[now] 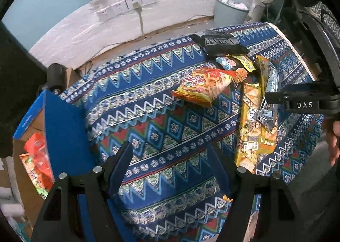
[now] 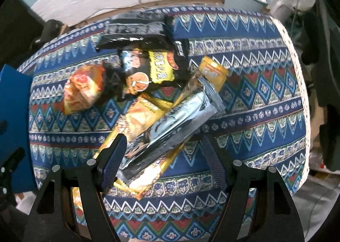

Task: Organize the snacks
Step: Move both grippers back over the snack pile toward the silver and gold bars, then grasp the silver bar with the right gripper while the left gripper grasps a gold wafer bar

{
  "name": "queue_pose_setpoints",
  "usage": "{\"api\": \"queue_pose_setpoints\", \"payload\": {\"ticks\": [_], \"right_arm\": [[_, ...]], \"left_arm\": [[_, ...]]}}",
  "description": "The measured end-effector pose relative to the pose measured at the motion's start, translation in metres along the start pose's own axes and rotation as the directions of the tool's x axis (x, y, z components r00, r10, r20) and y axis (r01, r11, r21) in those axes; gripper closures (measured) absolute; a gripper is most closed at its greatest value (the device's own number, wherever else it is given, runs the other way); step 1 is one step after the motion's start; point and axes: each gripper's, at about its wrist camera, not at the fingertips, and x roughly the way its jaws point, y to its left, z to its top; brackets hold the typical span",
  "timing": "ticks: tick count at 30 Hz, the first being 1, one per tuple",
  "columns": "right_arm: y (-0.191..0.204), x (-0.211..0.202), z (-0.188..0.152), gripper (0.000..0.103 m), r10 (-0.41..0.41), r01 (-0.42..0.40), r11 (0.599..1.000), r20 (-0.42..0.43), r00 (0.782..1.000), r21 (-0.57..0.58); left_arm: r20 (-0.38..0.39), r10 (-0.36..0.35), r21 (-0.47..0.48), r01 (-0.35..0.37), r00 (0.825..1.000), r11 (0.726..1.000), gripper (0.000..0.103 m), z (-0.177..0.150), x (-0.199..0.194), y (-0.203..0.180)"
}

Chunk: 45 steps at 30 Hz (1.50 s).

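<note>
Left gripper: wide, empty — over patterned table.
Right gripper: wide around silver foil snack packet.
Writing: "DAS".

Home room (lived-in) — patterned tablecloth, wall sockets

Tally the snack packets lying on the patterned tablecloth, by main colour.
Black plastic packets: 2
Orange-red crinkly chip bag: 1
Long yellow-gold packets: 2, partly overlapped
Silver foil packet: 1
Total: 6
</note>
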Motion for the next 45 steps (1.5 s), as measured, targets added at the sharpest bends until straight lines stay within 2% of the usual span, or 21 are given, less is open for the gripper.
{"api": "queue_pose_setpoints", "payload": {"ticks": [2, 9, 10, 11, 14, 16, 19, 28, 33, 35, 40, 43, 45], "right_arm": [[-0.003, 0.005, 0.001, 0.03, 0.026, -0.025, 0.999, -0.006, 1.0, 0.027], [-0.011, 0.028, 0.004, 0.03, 0.024, -0.023, 0.998, -0.022, 0.999, 0.061], [-0.011, 0.03, 0.005, 0.036, 0.027, -0.025, 0.998, -0.02, 0.999, 0.065], [-0.013, 0.03, 0.005, 0.049, 0.031, -0.03, 0.997, -0.014, 0.999, 0.067], [-0.016, 0.026, 0.002, 0.069, 0.02, -0.02, 0.999, -0.001, 1.0, 0.043], [-0.019, 0.022, 0.001, 0.075, 0.031, -0.031, 0.999, 0.006, 0.999, 0.028], [-0.024, 0.019, -0.002, 0.076, 0.043, -0.043, 0.999, 0.003, 0.999, 0.014], [-0.074, 0.008, -0.021, 0.076, -0.017, 0.016, 1.0, 0.028, 0.999, 0.015], [-0.1, 0.011, -0.032, 0.076, -0.017, 0.017, 0.999, 0.01, 1.0, 0.042], [-0.108, 0.015, -0.035, 0.076, -0.023, 0.023, 0.999, 0.001, 1.0, 0.046], [-0.125, 0.029, -0.041, 0.076, -0.03, 0.032, 0.998, -0.024, 0.999, 0.058], [-0.126, 0.039, -0.043, 0.076, -0.03, 0.032, 0.997, -0.037, 0.999, 0.063], [-0.131, 0.04, -0.044, 0.076, -0.027, 0.029, 0.997, -0.038, 0.999, 0.067]], "left_arm": [[-0.015, -0.014, -0.007, 0.014, 1.0, 1.0, 0.029, 0.004, 0.008, -0.001], [-0.037, -0.042, -0.017, 0.042, 0.998, 0.999, 0.029, 0.013, 0.023, -0.006], [-0.04, -0.047, -0.012, 0.046, 0.998, 0.999, 0.029, 0.014, 0.025, -0.009], [-0.042, -0.05, -0.007, 0.049, 0.998, 0.999, 0.029, 0.015, 0.025, -0.011], [-0.047, -0.056, 0.017, 0.057, 0.997, 0.998, 0.029, 0.017, 0.028, -0.022], [-0.055, -0.066, 0.032, 0.068, 0.996, 0.997, 0.029, 0.017, 0.03, -0.03], [-0.082, -0.103, 0.059, 0.108, 0.991, 0.992, 0.029, 0.016, 0.036, -0.046], [-0.135, -0.173, 0.111, 0.188, 0.976, 0.976, 0.028, 0.012, 0.05, -0.084], [-0.173, -0.19, 0.104, 0.21, 0.966, 0.972, 0.028, 0.008, 0.064, -0.091], [-0.184, -0.195, 0.1, 0.216, 0.963, 0.971, 0.021, 0.006, 0.072, -0.093], [-0.176, -0.175, 0.118, 0.197, 0.969, 0.973, 0.02, 0.006, 0.076, -0.096], [-0.196, -0.249, 0.043, 0.262, 0.949, 0.964, 0.02, 0.007, 0.073, -0.089], [-0.189, -0.263, 0.017, 0.271, 0.946, 0.962, 0.02, 0.005, 0.07, -0.086]]}}
